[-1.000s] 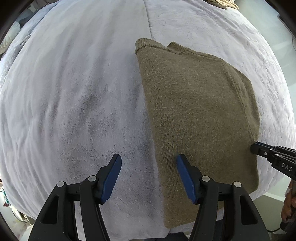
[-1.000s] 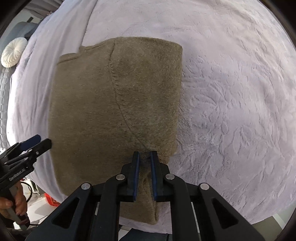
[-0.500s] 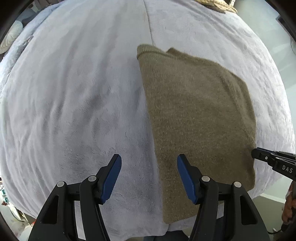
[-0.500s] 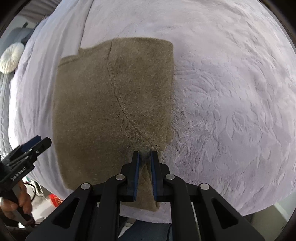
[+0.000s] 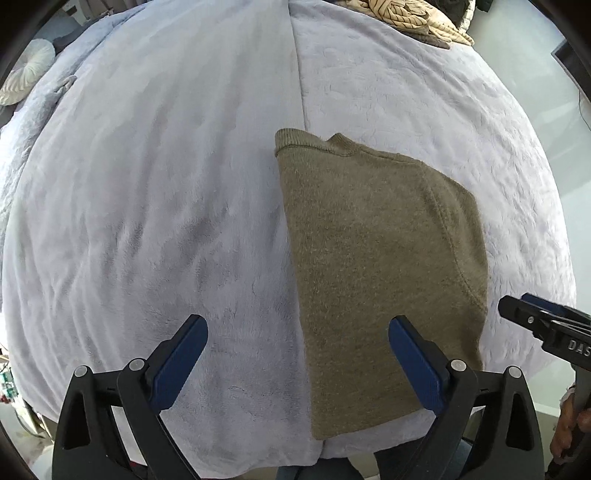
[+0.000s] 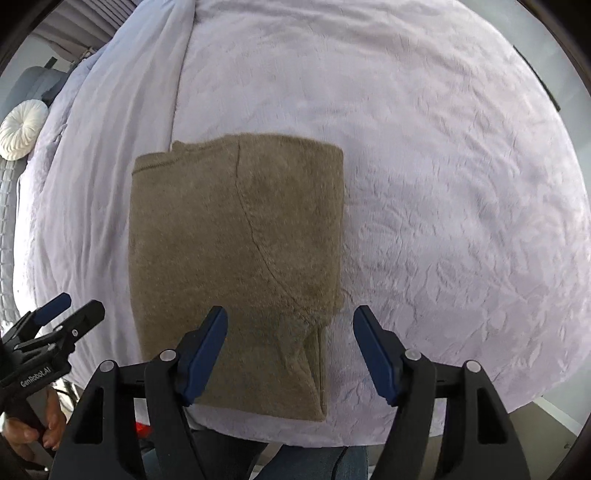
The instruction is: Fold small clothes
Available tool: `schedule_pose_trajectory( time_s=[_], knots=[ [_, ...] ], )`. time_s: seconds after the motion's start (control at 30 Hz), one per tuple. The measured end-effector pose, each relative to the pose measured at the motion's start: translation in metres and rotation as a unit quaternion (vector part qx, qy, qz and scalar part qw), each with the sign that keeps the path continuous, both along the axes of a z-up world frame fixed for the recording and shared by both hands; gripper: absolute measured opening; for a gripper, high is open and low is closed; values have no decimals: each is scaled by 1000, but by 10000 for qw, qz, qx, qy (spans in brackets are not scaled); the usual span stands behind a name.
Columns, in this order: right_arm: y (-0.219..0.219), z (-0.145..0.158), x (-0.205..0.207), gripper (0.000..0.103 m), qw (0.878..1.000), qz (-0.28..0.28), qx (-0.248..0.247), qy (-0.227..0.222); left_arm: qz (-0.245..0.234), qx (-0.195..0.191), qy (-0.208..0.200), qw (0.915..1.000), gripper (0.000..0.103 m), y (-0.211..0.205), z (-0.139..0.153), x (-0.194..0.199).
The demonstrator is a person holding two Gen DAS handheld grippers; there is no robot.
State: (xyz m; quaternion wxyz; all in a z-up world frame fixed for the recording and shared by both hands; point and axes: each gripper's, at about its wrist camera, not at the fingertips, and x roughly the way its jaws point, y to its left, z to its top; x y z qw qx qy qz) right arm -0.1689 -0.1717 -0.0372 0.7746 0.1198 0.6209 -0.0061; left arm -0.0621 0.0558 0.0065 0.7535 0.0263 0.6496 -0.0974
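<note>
An olive-brown knitted sweater (image 5: pixel 376 266) lies folded into a rectangle on the pale lilac bedspread (image 5: pixel 166 206), collar at the far end. My left gripper (image 5: pixel 295 339) hangs above its near left edge, its jaws opening wide with nothing pinched between them. In the right wrist view the same sweater (image 6: pixel 229 258) lies flat, and my right gripper (image 6: pixel 290 332) hovers over its near right corner, its jaws opening and clear of the cloth. Each gripper shows at the edge of the other's view: the right gripper (image 5: pixel 546 325) and the left gripper (image 6: pixel 55 328).
The bedspread (image 6: pixel 443 184) runs to the bed's near edge just below the sweater. A beige patterned garment (image 5: pixel 410 18) lies at the far end. A round white cushion (image 6: pixel 22 129) sits at the left. A person's hand (image 6: pixel 48 424) holds the left gripper's handle.
The right gripper's jaws, pinched on the sweater's near corner, have opened and let it go. The left jaws have spread wider. Both grippers have risen, so the sweater looks smaller.
</note>
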Motion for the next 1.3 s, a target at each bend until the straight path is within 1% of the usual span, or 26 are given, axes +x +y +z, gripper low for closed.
schedule_pose_trajectory(
  time_s=[0.03,0.07,0.1,0.17,0.23,0.3,0.63,0.97,1.3],
  knots=[
    [3,6,1,75,10000,0,-50,-5,9,43,0,10000,99,-1,1,0],
    [4,8,1,80,9999,-13,-111,-8,20,71,6,10000,99,0,1,0],
    [4,9,1,81,9999,-32,-167,-21,25,83,16,10000,99,-1,1,0],
    [5,12,2,83,9996,-56,-283,-51,38,152,36,9999,100,-2,0,0],
    [4,15,4,89,9991,-75,-402,-65,44,210,38,9998,102,-2,0,-1],
    [4,16,4,103,9990,-87,-442,-63,40,215,21,9998,102,-1,0,-1],
    [7,21,5,103,9975,-76,-678,-180,59,288,-162,9994,102,3,8,2],
    [8,22,6,103,9975,-72,-678,-189,135,360,-259,9989,102,3,11,5],
    [9,23,9,103,9974,-56,-694,-192,150,351,-263,9989,102,3,12,5]
  ],
)
